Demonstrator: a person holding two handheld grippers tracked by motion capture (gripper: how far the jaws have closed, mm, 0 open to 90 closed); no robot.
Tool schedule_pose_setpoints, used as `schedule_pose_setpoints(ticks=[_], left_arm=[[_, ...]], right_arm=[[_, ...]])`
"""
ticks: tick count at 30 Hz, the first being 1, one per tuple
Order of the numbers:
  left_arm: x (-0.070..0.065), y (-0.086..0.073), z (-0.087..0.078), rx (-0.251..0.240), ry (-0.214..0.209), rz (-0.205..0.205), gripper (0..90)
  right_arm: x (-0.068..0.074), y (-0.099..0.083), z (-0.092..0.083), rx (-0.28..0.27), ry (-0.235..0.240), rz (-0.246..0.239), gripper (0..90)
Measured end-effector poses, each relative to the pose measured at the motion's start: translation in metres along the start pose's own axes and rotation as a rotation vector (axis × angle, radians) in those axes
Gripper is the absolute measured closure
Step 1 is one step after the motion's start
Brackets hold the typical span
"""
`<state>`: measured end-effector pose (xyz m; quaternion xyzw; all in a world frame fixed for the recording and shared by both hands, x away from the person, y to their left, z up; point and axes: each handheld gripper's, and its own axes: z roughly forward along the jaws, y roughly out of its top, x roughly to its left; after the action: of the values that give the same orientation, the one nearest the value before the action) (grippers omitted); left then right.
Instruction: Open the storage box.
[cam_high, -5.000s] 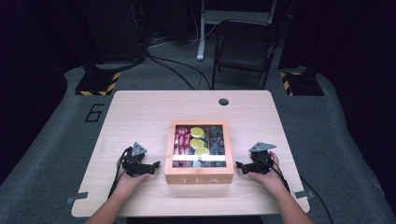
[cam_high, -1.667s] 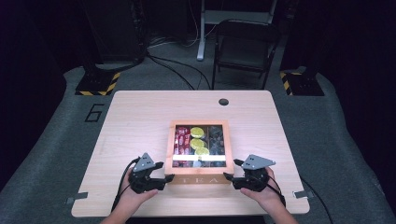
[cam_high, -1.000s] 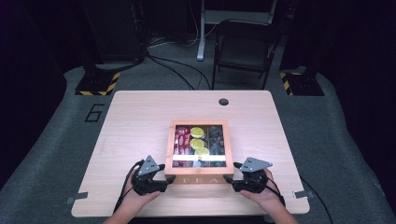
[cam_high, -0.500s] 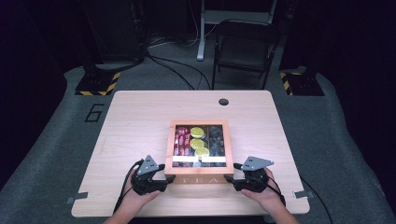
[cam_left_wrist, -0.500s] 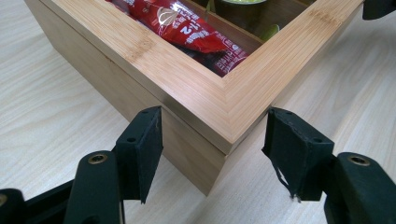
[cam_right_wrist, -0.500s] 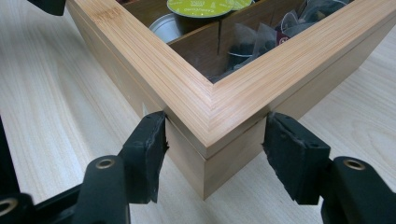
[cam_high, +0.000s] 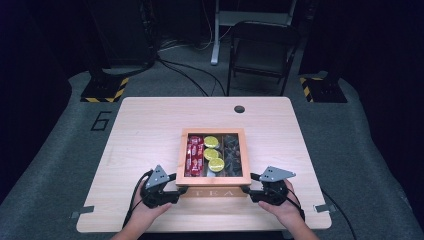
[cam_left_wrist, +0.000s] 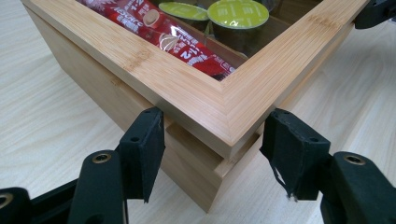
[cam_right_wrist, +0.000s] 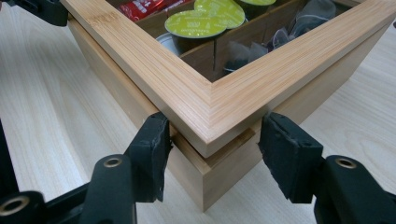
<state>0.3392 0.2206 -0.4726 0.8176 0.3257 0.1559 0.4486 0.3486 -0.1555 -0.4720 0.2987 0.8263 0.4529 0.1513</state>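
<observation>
On table | left tongs (cam_left_wrist: 210, 140), right tongs (cam_right_wrist: 212, 140) astride box lid (cam_high: 212, 177) corners

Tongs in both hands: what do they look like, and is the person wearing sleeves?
Both the left tongs and the right tongs are black, each topped by a grey three-cornered plate. Each has two blocky black jaws with flat pads and brass-coloured pivot rivets. A black cable trails from each back toward the person. No sleeves show on the forearms.
</observation>
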Motion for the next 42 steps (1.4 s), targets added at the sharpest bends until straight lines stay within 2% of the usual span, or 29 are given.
schedule_pose_setpoints(ticks=[5,8,10,15,16,19,21,23,26,27,28,29,30,33,34,37,38,41,42], left_arm=[[0.0,0.001,0.0,-0.019,0.01,-0.006,39.3],[0.0,0.002,-0.002,-0.032,0.008,-0.013,39.3],[0.001,0.003,-0.003,-0.031,0.004,-0.008,39.3],[0.001,0.005,-0.006,-0.061,0.011,-0.019,39.3],[0.0,0.006,-0.006,-0.078,0.018,-0.033,39.3],[0.002,0.008,-0.008,-0.074,0.017,-0.018,39.3],[0.001,0.01,-0.008,-0.083,0.023,-0.033,39.3],[0.002,0.01,-0.008,-0.082,0.02,-0.04,39.3],[0.002,0.012,-0.01,-0.083,0.018,-0.043,39.3],[0.002,0.012,-0.01,-0.083,0.018,-0.043,39.3],[0.001,0.013,-0.01,-0.095,0.038,-0.026,39.3],[0.001,0.013,-0.01,-0.095,0.038,-0.026,39.3],[0.0,0.015,-0.012,-0.097,0.061,0.006,39.3],[0.0,0.018,-0.014,-0.091,0.056,0.011,39.3],[0.0,0.019,-0.014,-0.101,0.052,-0.005,39.3],[0.001,0.022,-0.015,-0.124,0.061,-0.012,39.2],[0.002,0.023,-0.016,-0.118,0.048,-0.016,39.2],[0.003,0.024,-0.017,-0.124,0.046,-0.021,39.3],[0.005,0.025,-0.018,-0.123,0.03,-0.033,39.4]], right_arm=[[0.0,0.0,0.0,-0.016,-0.008,0.01,42.5],[0.0,0.001,-0.001,-0.032,-0.025,-0.013,42.9],[0.002,0.002,-0.002,-0.035,-0.04,-0.009,43.8],[0.002,0.005,-0.004,-0.059,-0.059,-0.014,45.5],[0.001,0.006,-0.004,-0.063,-0.067,-0.019,45.5],[0.001,0.007,-0.005,-0.076,-0.071,-0.025,45.5],[0.001,0.007,-0.004,-0.08,-0.083,-0.021,45.4],[0.001,0.008,-0.004,-0.084,-0.092,-0.031,45.2],[0.0,0.009,-0.003,-0.091,-0.132,-0.055,42.7],[-0.001,0.009,-0.003,-0.088,-0.135,-0.078,42.4],[-0.002,0.01,-0.003,-0.085,-0.145,-0.085,42.4],[-0.002,0.01,-0.004,-0.091,-0.152,-0.084,42.3],[-0.002,0.01,-0.005,-0.094,-0.153,-0.086,42.2],[-0.003,0.012,-0.006,-0.108,-0.162,-0.096,41.3],[-0.004,0.012,-0.007,-0.108,-0.162,-0.095,41.4],[-0.004,0.016,-0.009,-0.126,-0.166,-0.09,41.8],[-0.004,0.017,-0.009,-0.132,-0.161,-0.088,41.9],[-0.005,0.019,-0.009,-0.144,-0.155,-0.082,42.0],[-0.005,0.021,-0.01,-0.145,-0.153,-0.074,41.9]])
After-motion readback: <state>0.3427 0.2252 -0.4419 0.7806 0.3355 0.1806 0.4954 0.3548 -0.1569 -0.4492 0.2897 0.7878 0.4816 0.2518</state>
